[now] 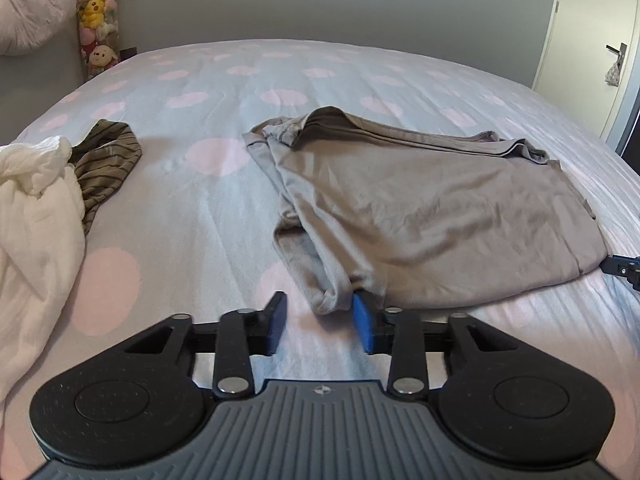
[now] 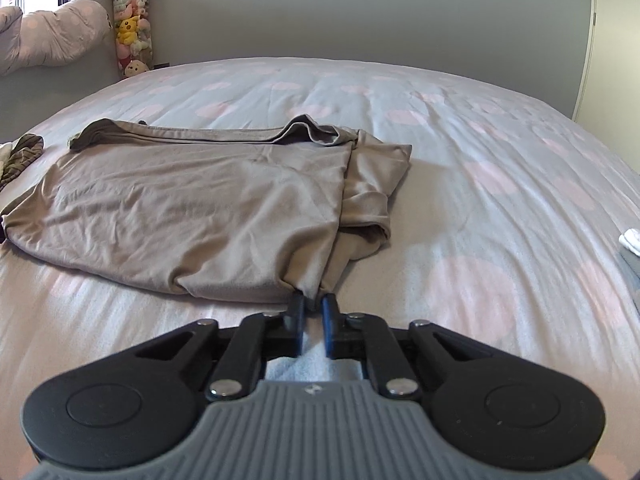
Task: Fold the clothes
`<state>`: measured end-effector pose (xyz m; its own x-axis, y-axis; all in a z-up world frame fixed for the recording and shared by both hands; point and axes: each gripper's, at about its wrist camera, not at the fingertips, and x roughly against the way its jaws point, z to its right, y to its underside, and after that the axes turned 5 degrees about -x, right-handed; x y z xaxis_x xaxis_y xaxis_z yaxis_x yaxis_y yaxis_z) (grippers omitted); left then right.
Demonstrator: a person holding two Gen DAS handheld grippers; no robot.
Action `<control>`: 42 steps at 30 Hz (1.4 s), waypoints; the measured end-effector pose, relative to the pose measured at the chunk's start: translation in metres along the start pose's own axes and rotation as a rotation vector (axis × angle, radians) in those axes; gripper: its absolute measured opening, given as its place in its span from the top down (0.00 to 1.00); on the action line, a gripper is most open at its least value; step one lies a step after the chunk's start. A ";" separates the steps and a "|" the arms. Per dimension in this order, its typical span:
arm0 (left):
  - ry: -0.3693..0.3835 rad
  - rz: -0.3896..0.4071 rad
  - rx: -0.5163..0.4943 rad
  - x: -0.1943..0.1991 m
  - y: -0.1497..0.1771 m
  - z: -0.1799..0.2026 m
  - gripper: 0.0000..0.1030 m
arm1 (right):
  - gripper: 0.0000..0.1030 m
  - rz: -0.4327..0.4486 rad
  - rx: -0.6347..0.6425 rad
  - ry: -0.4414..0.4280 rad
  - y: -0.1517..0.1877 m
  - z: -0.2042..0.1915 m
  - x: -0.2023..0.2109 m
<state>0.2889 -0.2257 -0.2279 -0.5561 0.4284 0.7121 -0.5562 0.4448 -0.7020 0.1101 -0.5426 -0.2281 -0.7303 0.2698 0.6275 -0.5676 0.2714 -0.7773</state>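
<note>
Bedspread [image 2: 500,208]: we find it open to the right of the taupe shirt [image 2: 192,208] and beyond it. Between shirt and the left-hand heap, a bare lane. Obstacles: white garment [image 1: 36,216], striped garment [image 1: 106,160] touching it.

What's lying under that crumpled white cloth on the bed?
A striped brown-and-black garment pokes out from beneath the white cloth, both on the dotted bedsheet. How far it extends underneath is hidden.

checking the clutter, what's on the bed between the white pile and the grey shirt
In the left wrist view, only bare dotted sheet lies between the white pile and the grey shirt; the striped garment lies against the pile.
</note>
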 end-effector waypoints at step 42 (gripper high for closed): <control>-0.285 0.001 -0.874 -0.001 0.045 0.086 0.65 | 0.63 0.038 0.646 0.150 0.031 -0.064 0.012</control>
<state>0.2118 -0.2737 -0.2609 -0.7523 0.2701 0.6009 0.0440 0.9307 -0.3632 0.1081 -0.4715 -0.2423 -0.7204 0.4065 0.5620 -0.6900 -0.3370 -0.6406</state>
